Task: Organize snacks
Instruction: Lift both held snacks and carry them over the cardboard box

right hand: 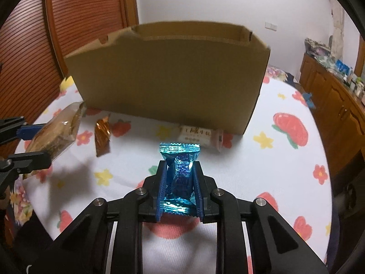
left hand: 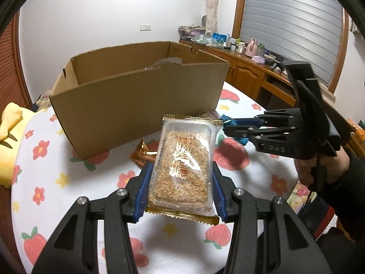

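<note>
My left gripper [left hand: 181, 171] is shut on a clear-and-gold sesame candy pack [left hand: 182, 166], held above the flowered cloth in front of the open cardboard box [left hand: 136, 96]. My right gripper [right hand: 180, 166] is shut on a shiny blue snack packet [right hand: 180, 173], also lifted off the cloth. In the left wrist view the right gripper [left hand: 230, 130] stands to the right with the blue snack packet [left hand: 241, 140] poking out. In the right wrist view the left gripper [right hand: 34, 139] holds the sesame candy pack [right hand: 54, 134] at the far left. A small orange-brown wrapper [right hand: 102, 137] and a white bar [right hand: 200, 137] lie beside the cardboard box [right hand: 168, 77].
A round table under a white strawberry-and-flower cloth [left hand: 68, 182] carries everything. A yellow plush [left hand: 9, 141] sits at its left edge. A wooden cabinet [left hand: 248, 73] cluttered with bottles runs along the window. A hand [left hand: 319, 166] grips the right tool.
</note>
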A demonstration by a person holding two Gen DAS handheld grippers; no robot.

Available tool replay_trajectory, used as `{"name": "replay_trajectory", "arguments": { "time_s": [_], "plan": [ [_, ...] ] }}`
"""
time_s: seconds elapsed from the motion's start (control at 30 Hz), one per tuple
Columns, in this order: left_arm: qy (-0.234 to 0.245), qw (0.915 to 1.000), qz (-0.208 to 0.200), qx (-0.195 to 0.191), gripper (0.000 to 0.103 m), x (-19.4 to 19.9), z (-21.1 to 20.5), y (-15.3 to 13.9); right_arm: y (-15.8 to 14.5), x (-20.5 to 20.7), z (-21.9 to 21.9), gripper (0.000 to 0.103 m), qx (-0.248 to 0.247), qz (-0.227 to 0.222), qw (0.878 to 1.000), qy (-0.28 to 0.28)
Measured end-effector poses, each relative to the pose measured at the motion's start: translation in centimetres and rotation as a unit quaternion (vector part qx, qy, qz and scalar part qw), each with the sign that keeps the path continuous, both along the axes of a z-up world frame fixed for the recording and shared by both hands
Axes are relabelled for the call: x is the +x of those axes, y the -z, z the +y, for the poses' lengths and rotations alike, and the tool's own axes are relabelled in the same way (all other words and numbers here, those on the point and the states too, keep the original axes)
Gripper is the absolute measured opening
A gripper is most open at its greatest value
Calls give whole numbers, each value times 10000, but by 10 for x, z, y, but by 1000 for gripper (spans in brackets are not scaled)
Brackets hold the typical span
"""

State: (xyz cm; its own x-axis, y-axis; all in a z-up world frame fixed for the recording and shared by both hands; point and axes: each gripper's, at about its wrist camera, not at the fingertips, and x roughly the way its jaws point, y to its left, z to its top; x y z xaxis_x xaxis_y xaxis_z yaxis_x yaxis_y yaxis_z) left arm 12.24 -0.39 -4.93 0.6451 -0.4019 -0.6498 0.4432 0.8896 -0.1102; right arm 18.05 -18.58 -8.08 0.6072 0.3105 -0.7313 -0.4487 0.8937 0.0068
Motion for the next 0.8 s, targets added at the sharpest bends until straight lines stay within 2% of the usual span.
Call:
{"name": "replay_trajectory", "arguments": {
  "time_s": [0.43,0.8],
  "plan": [
    [-286,9988,-406,-21,47,7,17,-35,-50,-21,-6,20,257,-547,9981,-109],
    [-491,9954,-814,71,47,27,31,-69,-87,-18,1,20,339,-1008,9942,-183]
  ]
}}
